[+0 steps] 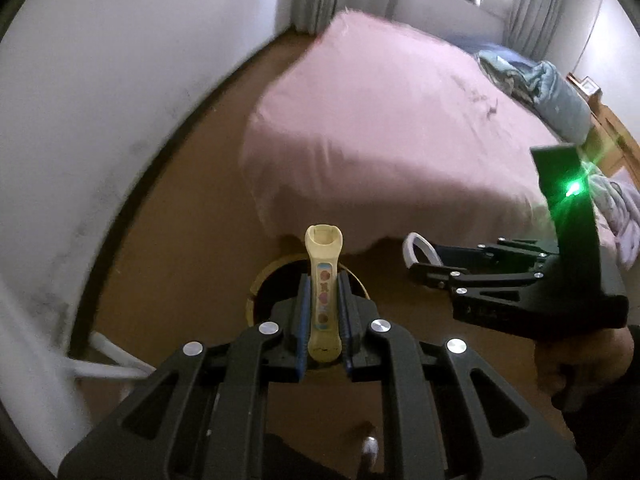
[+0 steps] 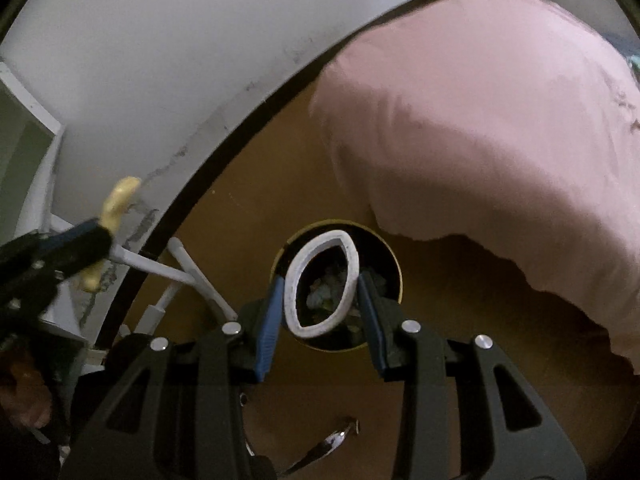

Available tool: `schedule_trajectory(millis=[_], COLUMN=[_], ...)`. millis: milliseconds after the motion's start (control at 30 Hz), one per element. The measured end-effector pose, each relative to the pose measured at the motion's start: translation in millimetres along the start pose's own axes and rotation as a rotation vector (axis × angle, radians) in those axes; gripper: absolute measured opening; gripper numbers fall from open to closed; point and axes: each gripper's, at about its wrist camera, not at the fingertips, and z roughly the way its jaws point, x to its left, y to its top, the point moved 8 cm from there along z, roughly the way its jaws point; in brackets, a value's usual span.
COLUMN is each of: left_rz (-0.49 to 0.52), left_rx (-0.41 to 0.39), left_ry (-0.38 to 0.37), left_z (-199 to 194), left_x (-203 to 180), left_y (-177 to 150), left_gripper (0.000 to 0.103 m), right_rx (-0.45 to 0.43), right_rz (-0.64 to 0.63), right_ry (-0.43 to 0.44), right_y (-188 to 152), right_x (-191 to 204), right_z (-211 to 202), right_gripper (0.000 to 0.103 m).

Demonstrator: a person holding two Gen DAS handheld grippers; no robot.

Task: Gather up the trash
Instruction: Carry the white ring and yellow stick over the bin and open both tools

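The left gripper point(image 1: 325, 312) is clamping its blue pads point(image 1: 304, 312) on the middle of a pale yellow plastic handle point(image 1: 324, 292), gripping the flat decorated shank so that the rounded head is pointing forward, away from the camera. Holding it mid-length is likely keeping it from pivoting while it is carried. Below and just beyond those fingers the trash bin point(image 1: 260, 280), a round can with a yellowish rim and a dark inside, is standing on the brown floor point(image 1: 180, 240); the handle is lining up over its mouth, which suggests a drop is being prepared.

The right gripper point(image 2: 322, 300) is pinching a white ring point(image 2: 320, 288) from both sides, squeezing it into an oval between its blue pads point(image 2: 267, 320). The squeeze is probably what is securing so thin and springy a band. Through and around the ring, crumpled scraps are lying inside the bin point(image 2: 392, 264), so this gripper is hanging directly above the opening, and releasing here should let the ring fall in.

In the left view the right gripper point(image 1: 416, 258) is reaching in from the side with the ring point(image 1: 418, 246), near the bin. Farther out, a bed under a pink cover point(image 1: 380, 128) is overhanging the floor right behind the bin, and white cables point(image 2: 188, 276) are trailing along the wall point(image 1: 120, 80).
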Motion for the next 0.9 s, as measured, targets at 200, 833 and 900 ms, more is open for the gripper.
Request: schedule_trajectory(millis=[200, 833, 900], left_rz=[-0.093, -0.031, -0.024], left_rx=[0.118, 0.144, 0.128], left_ry=[-0.036, -0.020, -0.021], left_z=[67.4, 90.7, 83.4], left_x=[16.9, 10.8, 10.1], left_y=[-28.4, -12.4, -10.0], left_gripper=[0.012, 0.029, 0.035], right_rx=[0.088, 0.145, 0.150], right_rz=[0.019, 0.032, 0.024], right_ry=[0.006, 0.023, 0.024], right_y=[-12.3, -15.3, -15.7], right_x=[-11.5, -17.1, -13.2], right_z=[48.6, 70.6, 70.9], right_gripper=[0.038, 0.038, 0.038])
